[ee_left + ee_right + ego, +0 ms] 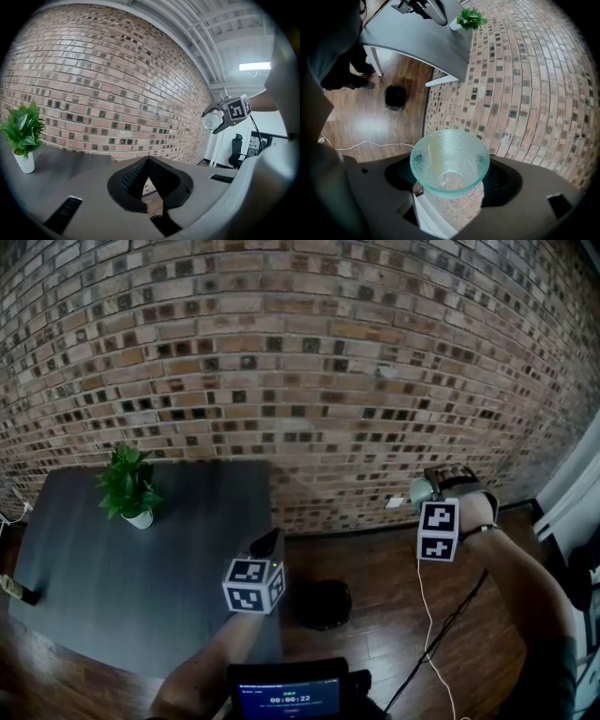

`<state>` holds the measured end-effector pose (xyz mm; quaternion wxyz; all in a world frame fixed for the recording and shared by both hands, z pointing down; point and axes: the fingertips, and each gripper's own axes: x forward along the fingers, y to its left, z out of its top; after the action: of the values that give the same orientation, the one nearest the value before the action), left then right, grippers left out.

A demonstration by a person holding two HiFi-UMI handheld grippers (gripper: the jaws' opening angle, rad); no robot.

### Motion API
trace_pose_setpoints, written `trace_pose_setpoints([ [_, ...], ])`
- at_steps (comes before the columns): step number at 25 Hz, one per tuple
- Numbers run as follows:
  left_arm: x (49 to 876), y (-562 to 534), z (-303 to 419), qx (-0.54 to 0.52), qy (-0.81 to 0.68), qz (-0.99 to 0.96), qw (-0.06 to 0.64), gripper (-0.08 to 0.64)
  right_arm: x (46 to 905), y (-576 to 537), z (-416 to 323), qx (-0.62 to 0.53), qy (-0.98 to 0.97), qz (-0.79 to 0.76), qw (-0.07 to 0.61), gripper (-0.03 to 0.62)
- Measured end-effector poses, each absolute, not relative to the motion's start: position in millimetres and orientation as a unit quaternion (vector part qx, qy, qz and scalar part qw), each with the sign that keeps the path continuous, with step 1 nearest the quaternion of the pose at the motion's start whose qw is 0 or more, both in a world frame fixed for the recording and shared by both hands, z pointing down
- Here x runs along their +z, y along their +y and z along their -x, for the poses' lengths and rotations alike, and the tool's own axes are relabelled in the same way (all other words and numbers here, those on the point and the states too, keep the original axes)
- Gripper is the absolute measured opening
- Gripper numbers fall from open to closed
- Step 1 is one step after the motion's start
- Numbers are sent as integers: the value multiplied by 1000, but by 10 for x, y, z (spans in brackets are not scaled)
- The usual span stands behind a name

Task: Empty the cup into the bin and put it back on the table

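A clear, green-tinted textured cup [450, 161] sits between the jaws of my right gripper [451, 176], which is shut on it. Its mouth faces the camera, with a faint yellowish streak inside and nothing else in it. In the head view the right gripper [441, 480] holds the cup [421, 490] out at the right, close to the brick wall. The black bin [323, 604] stands on the wood floor, below and to the left of the cup. My left gripper [269, 542] hovers by the dark grey table's [187, 549] right edge, jaws [149, 161] together and empty.
A potted green plant [128, 486] stands on the table's far side and a small object [17, 590] lies at its left edge. A white cable [427, 615] trails over the floor. A screen device [286, 695] sits at my chest. An office chair [236, 151] stands far right.
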<state>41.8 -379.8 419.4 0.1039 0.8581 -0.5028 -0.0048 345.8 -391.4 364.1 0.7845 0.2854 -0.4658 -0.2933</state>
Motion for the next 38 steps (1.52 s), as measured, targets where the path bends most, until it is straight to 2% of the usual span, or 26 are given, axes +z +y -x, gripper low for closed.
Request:
trace_pose_setpoints([
  [38,4236,-3709,-361,-10,-501,-857,117,2,3433,-3931,-3131,-362,-410,-245,801,391],
])
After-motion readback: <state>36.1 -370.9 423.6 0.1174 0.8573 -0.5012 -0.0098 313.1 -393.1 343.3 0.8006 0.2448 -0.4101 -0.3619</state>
